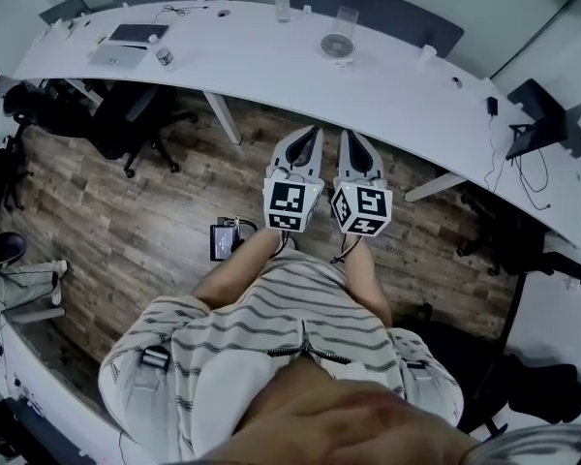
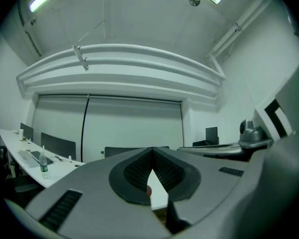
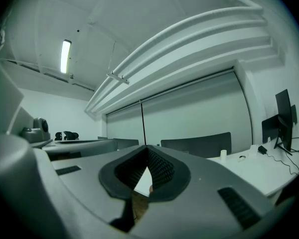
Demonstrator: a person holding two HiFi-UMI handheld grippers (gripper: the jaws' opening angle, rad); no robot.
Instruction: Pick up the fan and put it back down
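We hold the left gripper [image 1: 310, 134] and the right gripper [image 1: 354, 136] side by side over the wooden floor [image 1: 126, 221], both pointing toward 12 o'clock in the head view. In each gripper view the two jaws meet at their tips, with only a narrow wedge of daylight behind the tips and nothing clamped between them. Neither gripper carries anything.

The fan [image 1: 337, 46] stands on the curved white table [image 1: 271, 66], at 12 o'clock from the jaws and well apart from them, with bare floor and the table edge between. It sits upright, its round grille facing up toward the head camera.

A clear cup [image 1: 347, 17] stands just beside the fan, at its 12 o'clock; we cannot tell what is in it. A bottle [image 1: 282, 4] stands at the fan's 10 o'clock, near the table's far edge, its contents too small to read. A white cup [image 1: 426, 56] sits at the fan's 3 o'clock, apart from it. A laptop [image 1: 118, 56] lies far off at 9 o'clock.
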